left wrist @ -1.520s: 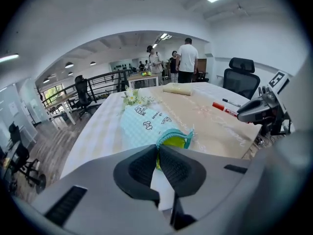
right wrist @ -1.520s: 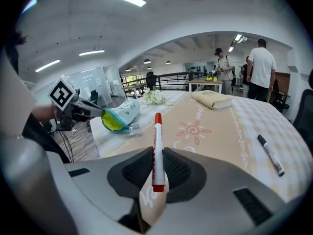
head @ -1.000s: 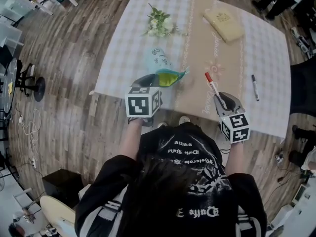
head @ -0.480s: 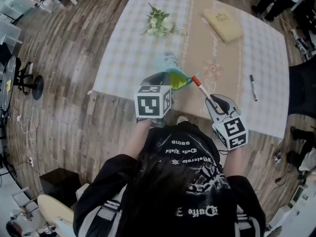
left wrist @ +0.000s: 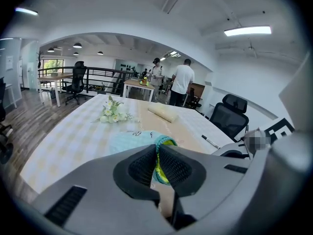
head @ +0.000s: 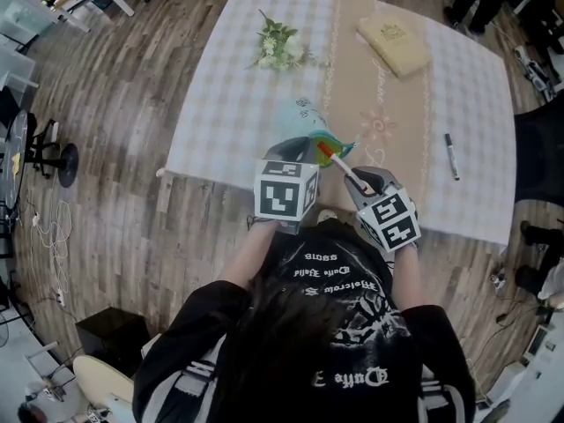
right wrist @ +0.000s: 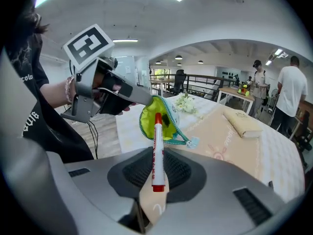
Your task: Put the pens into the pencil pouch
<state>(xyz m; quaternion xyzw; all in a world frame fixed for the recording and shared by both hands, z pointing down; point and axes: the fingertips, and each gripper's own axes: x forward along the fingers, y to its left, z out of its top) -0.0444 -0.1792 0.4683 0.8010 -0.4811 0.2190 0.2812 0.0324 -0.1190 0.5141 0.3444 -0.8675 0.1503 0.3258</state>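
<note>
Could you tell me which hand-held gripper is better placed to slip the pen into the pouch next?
Right. The right hand-held gripper holds the red-capped pen, its tip at the open mouth of the pouch. The left hand-held gripper is clamped on the pouch's rim, holding it open.

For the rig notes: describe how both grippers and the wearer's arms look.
Both the left gripper and right gripper have grey moulded bodies with black textured pads. Each carries a white cube printed with black square markers. The person wears a black top with white lettering. Its sleeves end above the forearms. A bracelet circles the left wrist.
</note>
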